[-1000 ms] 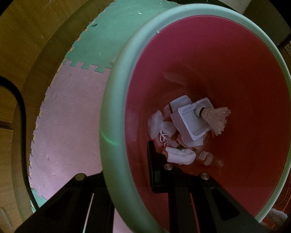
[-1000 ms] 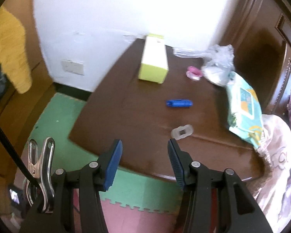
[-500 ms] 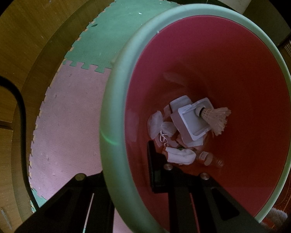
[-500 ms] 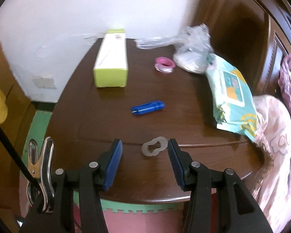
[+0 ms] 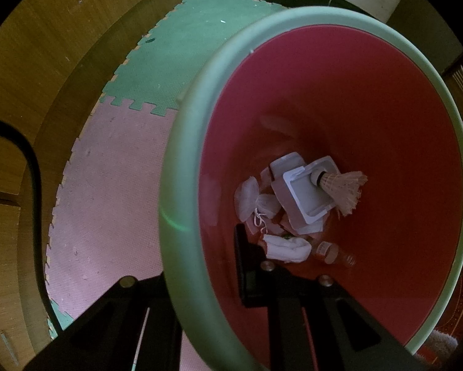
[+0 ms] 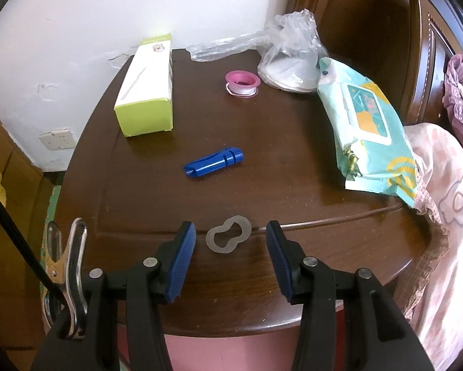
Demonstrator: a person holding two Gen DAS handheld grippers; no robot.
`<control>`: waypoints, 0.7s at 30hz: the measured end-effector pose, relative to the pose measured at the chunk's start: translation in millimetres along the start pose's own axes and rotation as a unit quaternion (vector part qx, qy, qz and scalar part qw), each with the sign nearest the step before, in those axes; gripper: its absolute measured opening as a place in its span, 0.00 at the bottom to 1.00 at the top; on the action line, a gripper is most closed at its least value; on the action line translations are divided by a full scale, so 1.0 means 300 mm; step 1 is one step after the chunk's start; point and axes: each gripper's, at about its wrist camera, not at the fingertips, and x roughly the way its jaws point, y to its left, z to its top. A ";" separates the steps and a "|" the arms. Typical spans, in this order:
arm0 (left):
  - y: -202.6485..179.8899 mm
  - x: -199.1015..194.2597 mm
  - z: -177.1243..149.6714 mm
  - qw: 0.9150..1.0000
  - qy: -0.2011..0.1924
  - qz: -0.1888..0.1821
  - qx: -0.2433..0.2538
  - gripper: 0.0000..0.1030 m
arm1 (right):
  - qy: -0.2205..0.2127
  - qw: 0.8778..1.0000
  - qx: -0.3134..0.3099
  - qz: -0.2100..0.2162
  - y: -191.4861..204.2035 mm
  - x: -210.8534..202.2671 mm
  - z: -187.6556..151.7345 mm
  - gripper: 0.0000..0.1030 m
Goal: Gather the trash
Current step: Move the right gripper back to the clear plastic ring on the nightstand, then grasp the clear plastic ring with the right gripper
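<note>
Trash: translucent ring (image 6: 228,233) flat on desk (image 6: 293,185), between closing right gripper (image 6: 229,259) pads, apparently untouched. Left gripper (image 5: 200,266) clamped on bin (image 5: 182,167) rim, steadying it.

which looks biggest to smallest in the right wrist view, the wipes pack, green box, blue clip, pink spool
1. wipes pack
2. green box, a little smaller than the pack, though it lies farther from the camera, so unsure
3. blue clip
4. pink spool, close to the clip and farther back, so unsure

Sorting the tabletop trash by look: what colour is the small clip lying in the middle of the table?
Blue; the clip shows best in the right wrist view.
</note>
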 end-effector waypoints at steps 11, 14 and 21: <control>-0.001 0.000 0.000 1.000 0.000 0.000 0.000 0.10 | -0.013 0.999 -0.031 -0.014 0.016 0.019 0.000 0.18; -0.001 0.000 0.000 1.000 0.000 0.000 0.000 0.10 | -0.017 0.999 -0.043 -0.014 0.020 0.020 0.000 0.16; -0.001 0.000 -0.001 1.000 0.000 0.000 0.000 0.10 | -0.027 0.998 -0.054 0.005 0.029 -0.008 -0.021 0.15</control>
